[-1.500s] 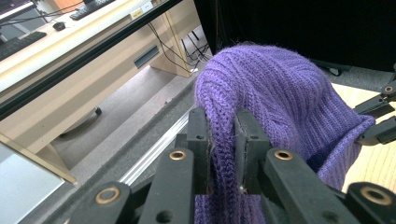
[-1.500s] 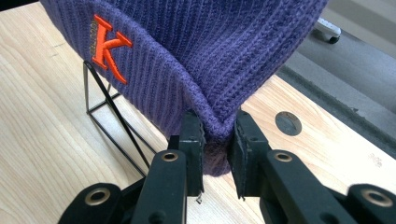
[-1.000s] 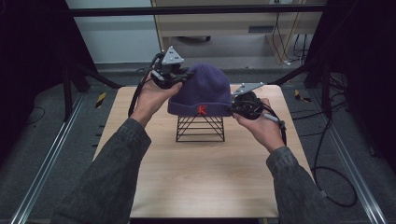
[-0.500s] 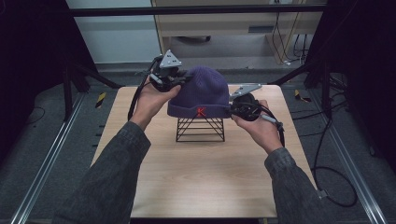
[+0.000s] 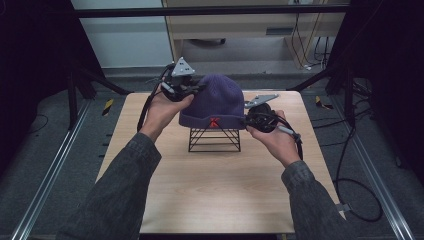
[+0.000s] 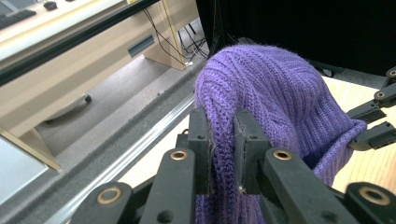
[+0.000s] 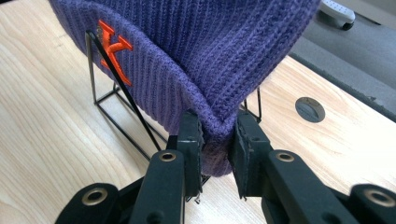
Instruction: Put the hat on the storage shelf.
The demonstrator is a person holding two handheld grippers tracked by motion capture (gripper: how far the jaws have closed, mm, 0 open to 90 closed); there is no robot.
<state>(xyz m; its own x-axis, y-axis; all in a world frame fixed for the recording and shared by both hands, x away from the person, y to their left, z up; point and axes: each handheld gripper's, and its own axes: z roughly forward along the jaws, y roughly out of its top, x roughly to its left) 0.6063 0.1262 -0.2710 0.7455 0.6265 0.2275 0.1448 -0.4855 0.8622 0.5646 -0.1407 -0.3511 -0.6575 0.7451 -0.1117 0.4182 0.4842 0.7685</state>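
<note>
We see the purple ribbed beanie [image 5: 215,102] upright on the black wire stand [image 5: 214,140] at table centre, crown toward twelve o'clock, orange K facing six, left gripper [image 5: 187,90] and right gripper [image 5: 252,119] both clamped on its knit.

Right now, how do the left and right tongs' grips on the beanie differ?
The left tongs pinch a fold of knit high on the beanie, near its crown; the right tongs pinch the folded cuff at its bottom edge. In the high view the left tongs sit farther from the person and higher, the right tongs nearer and lower, beside the wire stand. Both are shut on the fabric.
</note>
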